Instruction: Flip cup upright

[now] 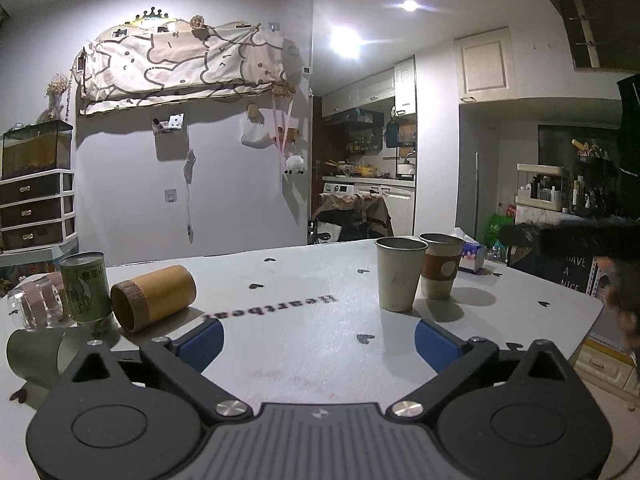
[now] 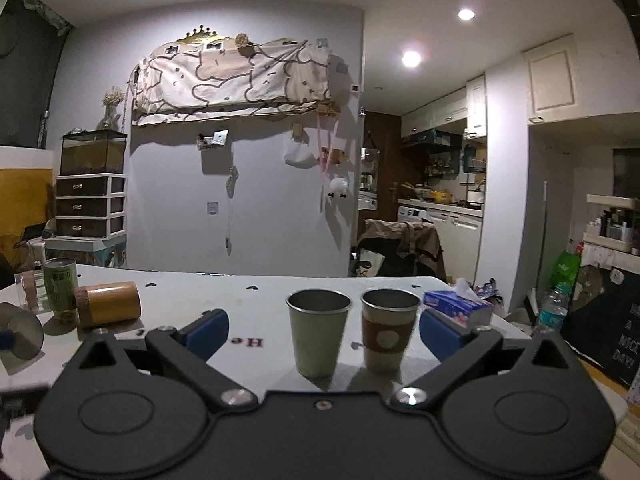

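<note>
A bamboo cup lies on its side at the table's left, open end toward me; it also shows in the right wrist view. A grey cup lies on its side at the near left, seen bottom-on in the right wrist view. A clear glass also lies on its side. Two metal cups stand upright: a plain one and one with a brown sleeve. My left gripper is open and empty above the table. My right gripper is open, the two upright cups between its fingers' line of sight.
A green can stands upright beside the bamboo cup. A tissue pack lies at the table's far right edge. The white table has printed hearts and lettering. A person's dark sleeve is at the right.
</note>
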`<action>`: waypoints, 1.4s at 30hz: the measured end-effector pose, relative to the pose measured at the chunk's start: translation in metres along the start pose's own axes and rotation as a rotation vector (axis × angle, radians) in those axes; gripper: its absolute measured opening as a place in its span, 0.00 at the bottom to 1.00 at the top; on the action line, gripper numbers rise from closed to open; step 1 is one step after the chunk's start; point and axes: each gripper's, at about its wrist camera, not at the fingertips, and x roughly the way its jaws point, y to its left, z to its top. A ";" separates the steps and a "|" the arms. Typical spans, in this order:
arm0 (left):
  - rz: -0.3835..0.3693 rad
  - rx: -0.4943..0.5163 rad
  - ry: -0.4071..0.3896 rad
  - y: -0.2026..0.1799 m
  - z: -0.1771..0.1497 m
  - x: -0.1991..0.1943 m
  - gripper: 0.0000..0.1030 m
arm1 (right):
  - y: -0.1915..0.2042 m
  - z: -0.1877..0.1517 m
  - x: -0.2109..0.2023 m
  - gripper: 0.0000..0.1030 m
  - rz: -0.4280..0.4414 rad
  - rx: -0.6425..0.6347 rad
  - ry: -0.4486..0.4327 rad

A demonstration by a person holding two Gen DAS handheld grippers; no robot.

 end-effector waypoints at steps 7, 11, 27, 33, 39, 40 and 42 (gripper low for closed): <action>0.018 -0.014 0.013 -0.006 0.005 -0.004 1.00 | -0.008 -0.016 -0.030 1.00 -0.020 0.035 0.013; 0.021 -0.021 0.010 -0.010 0.006 -0.008 1.00 | -0.009 -0.022 -0.044 1.00 -0.036 0.033 0.005; 0.047 0.001 0.006 -0.024 0.011 -0.019 1.00 | -0.012 -0.037 -0.066 1.00 -0.043 0.043 0.027; 0.049 0.004 0.014 -0.028 0.011 -0.020 1.00 | -0.012 -0.038 -0.069 1.00 -0.038 0.042 0.027; 0.049 0.008 0.020 -0.030 0.011 -0.020 1.00 | -0.013 -0.038 -0.069 1.00 -0.039 0.041 0.027; 0.048 0.006 0.022 -0.030 0.011 -0.020 1.00 | -0.012 -0.038 -0.069 1.00 -0.038 0.042 0.028; 0.050 0.004 0.024 -0.030 0.010 -0.019 1.00 | -0.011 -0.037 -0.069 1.00 -0.035 0.041 0.030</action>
